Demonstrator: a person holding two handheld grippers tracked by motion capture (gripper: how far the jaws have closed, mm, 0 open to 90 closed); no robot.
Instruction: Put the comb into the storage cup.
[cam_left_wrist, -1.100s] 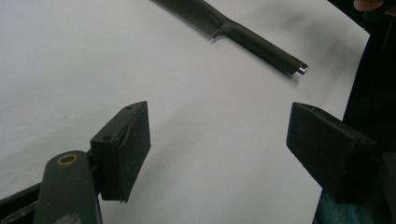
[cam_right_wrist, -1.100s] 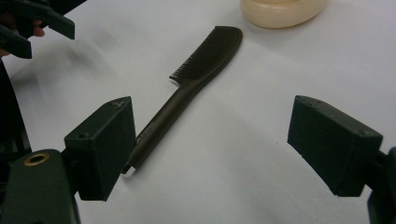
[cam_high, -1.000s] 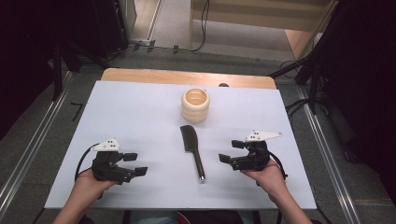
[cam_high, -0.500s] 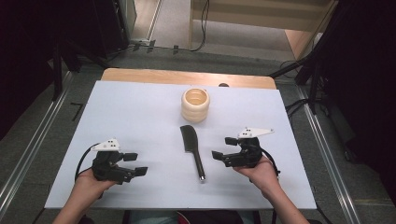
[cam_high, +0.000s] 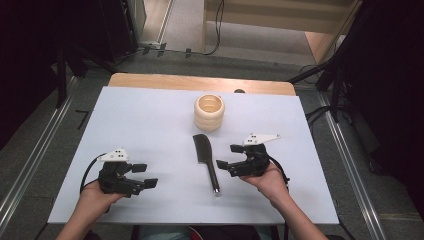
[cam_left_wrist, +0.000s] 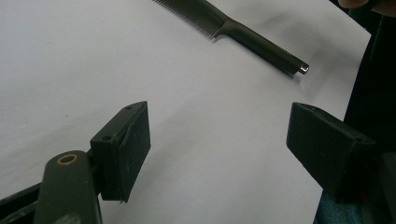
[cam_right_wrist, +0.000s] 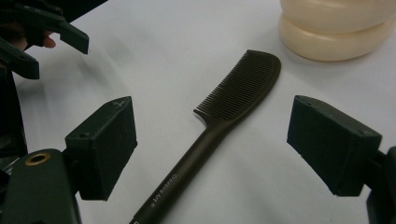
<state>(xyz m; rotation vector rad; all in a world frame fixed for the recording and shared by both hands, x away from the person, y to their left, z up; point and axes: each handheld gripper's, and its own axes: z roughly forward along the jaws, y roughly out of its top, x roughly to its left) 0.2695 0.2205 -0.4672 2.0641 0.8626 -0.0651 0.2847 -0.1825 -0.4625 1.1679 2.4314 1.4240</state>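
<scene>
Both grippers, L (cam_high: 144, 175) & R (cam_high: 229, 156), agape beside comb (cam_high: 205, 154).

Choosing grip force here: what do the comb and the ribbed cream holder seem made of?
Comb: likely hard plastic, dark matte finish, with fine moulded teeth and small printed lettering on the handle.
Cream holder: possibly soft plastic or silicone, with smooth rounded stacked rings and a dull sheen; the look leaves it open.

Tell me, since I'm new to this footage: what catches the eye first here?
A dark comb lies at the middle of the white table, handle toward the person. Behind it stands a cream ribbed holder. The left gripper and right gripper flank the comb, both open and empty.
</scene>
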